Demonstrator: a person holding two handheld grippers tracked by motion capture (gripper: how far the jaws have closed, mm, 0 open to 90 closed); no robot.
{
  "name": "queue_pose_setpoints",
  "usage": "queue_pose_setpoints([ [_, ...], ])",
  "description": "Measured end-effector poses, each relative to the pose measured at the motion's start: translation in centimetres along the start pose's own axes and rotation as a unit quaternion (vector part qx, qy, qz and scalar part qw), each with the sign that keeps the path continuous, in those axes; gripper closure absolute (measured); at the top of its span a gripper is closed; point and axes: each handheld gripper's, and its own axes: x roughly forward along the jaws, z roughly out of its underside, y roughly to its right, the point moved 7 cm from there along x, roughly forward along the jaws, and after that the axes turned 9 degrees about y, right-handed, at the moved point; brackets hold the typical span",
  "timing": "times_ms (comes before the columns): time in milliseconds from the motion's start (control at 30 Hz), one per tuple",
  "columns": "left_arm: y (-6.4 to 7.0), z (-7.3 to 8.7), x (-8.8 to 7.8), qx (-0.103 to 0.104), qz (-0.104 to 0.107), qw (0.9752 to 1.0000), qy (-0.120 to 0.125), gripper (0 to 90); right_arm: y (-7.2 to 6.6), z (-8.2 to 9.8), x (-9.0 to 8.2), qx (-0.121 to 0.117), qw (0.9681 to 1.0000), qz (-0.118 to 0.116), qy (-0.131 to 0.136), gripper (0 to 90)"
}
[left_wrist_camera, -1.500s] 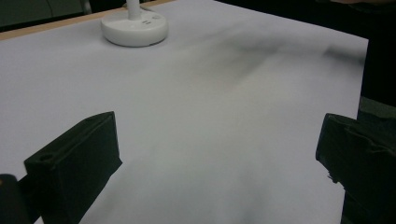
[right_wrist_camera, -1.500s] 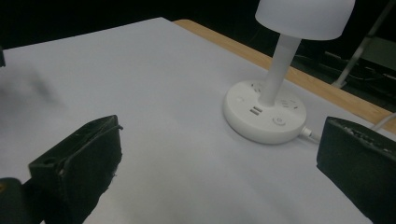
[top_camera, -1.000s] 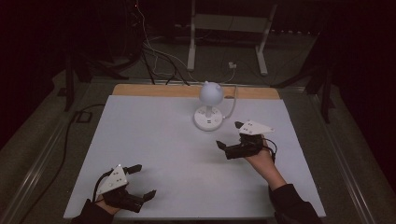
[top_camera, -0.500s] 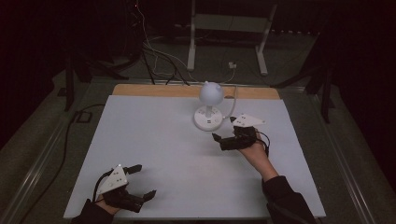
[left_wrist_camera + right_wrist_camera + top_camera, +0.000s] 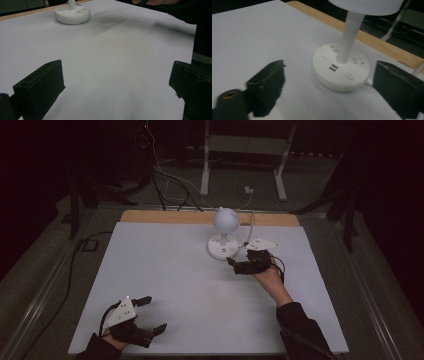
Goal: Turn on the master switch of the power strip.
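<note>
The small white desk lamp (image 5: 223, 235), with its round plastic base, upright stem and globe-shaped head, stood near the far edge of the pale grey table sheet (image 5: 165, 270), just in front of the bare wooden strip (image 5: 150, 216) along that edge. The right gripper (image 5: 239, 266) was seen just beside the lamp's base, on its near right side, with its jaws pointed toward the base and not touching it. In the right gripper view, the round white lamp base (image 5: 340, 71) lay directly ahead and between the two black jaws, with its buttons and sockets on top. The stem rose vertically from the middle of the base, so the lamp's long axis ran upright, across the line of approach. These jaws were spread wide with nothing between the pads, though they had just been closing a little. The left gripper (image 5: 150, 317) was held well apart from the lamp, near the front left corner of the sheet, its jaws spread and empty. The right hand was judged by far the nearer, and the coming move was judged to turn on the base lying straight ahead of its jaws.
</note>
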Motion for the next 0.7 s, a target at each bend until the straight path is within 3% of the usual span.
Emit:
queue_pose_setpoints([
  [200,0.0,0.0,0.0,0.0,0.001,1.0,-0.001,0.2,0.4,0.0,0.6,0.006,0.9999,0.007,-0.003,16.9],
  [433,0.1,0.0,0.1,0.0,0.002,1.0,0.001,0.2,1.5,0.4,1.6,0.009,0.9996,0.022,-0.014,34.6],
  [700,0.0,0.0,0.1,-0.001,0.001,1.0,0.0,0.2,1.9,1.0,2.6,0.008,0.9993,0.029,-0.024,44.2],
])
